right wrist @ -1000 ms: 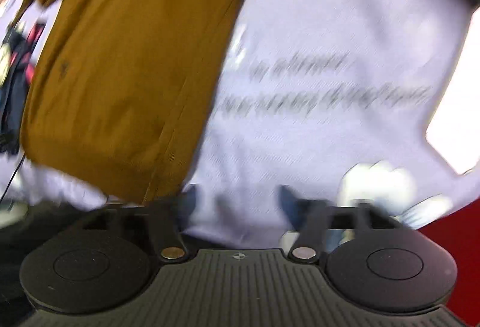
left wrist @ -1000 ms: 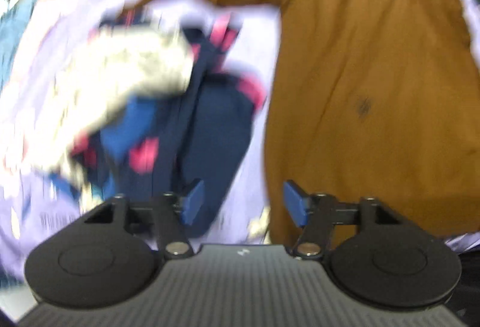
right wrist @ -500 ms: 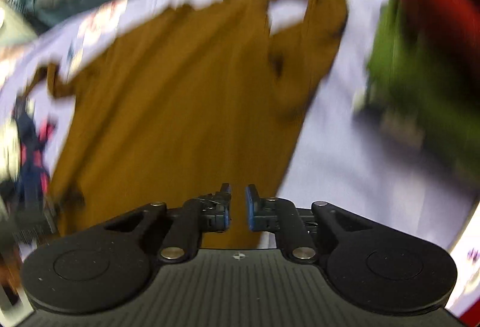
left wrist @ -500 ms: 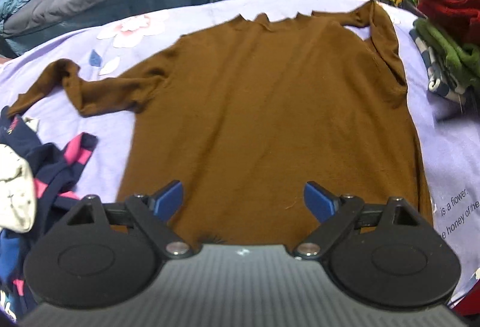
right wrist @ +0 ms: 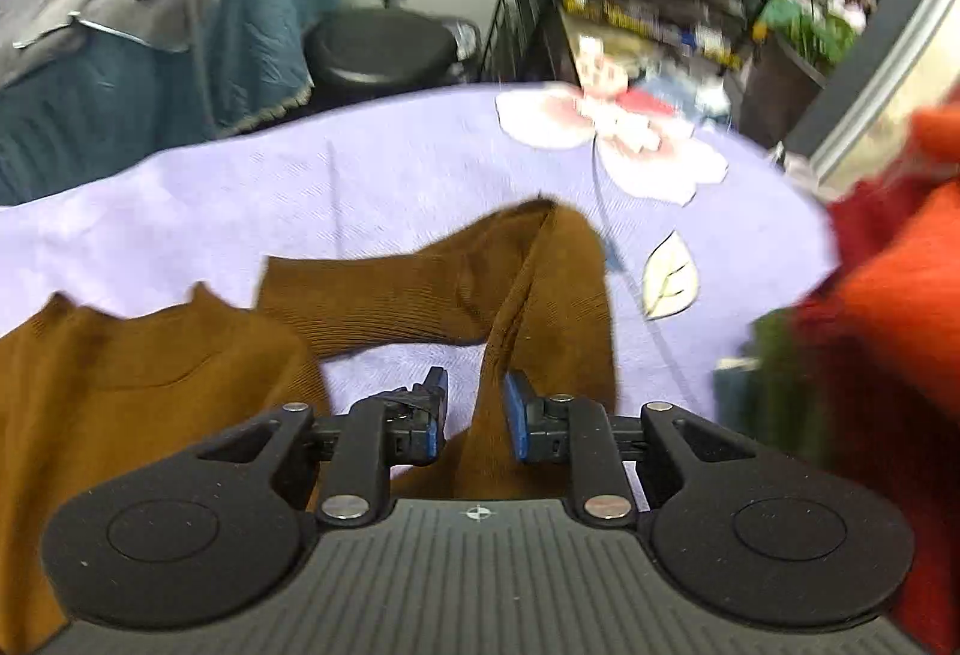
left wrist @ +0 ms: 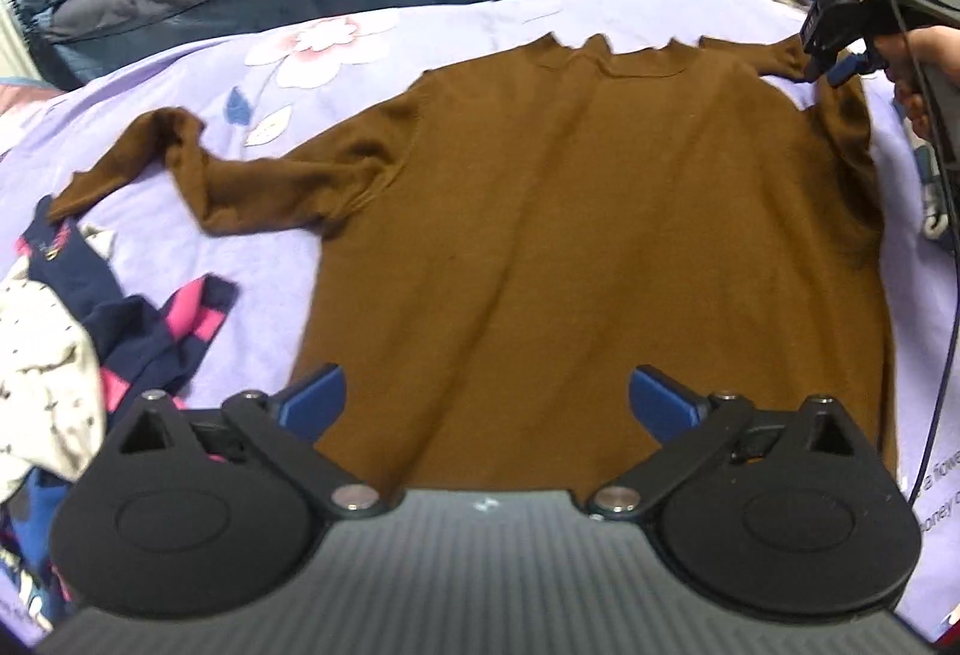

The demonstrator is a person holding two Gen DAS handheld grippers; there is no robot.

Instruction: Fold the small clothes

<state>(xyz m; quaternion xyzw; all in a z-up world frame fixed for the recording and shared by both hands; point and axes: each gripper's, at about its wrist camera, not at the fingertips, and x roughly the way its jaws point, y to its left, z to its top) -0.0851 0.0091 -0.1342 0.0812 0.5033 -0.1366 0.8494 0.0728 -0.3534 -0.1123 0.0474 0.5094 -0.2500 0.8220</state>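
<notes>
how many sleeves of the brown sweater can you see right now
2. The brown knit sweater's left sleeve lies kinked on the lavender bedspread. Its right sleeve is doubled back, at the right gripper.

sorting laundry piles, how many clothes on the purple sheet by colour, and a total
brown: 1, sweater
navy and pink: 1, garment
white speckled: 1, garment
red/orange: 1, knit
green: 1, item, blurred
total: 5

Even indoor light – fisheye-bent edges – right view's periphery blurred.
</notes>
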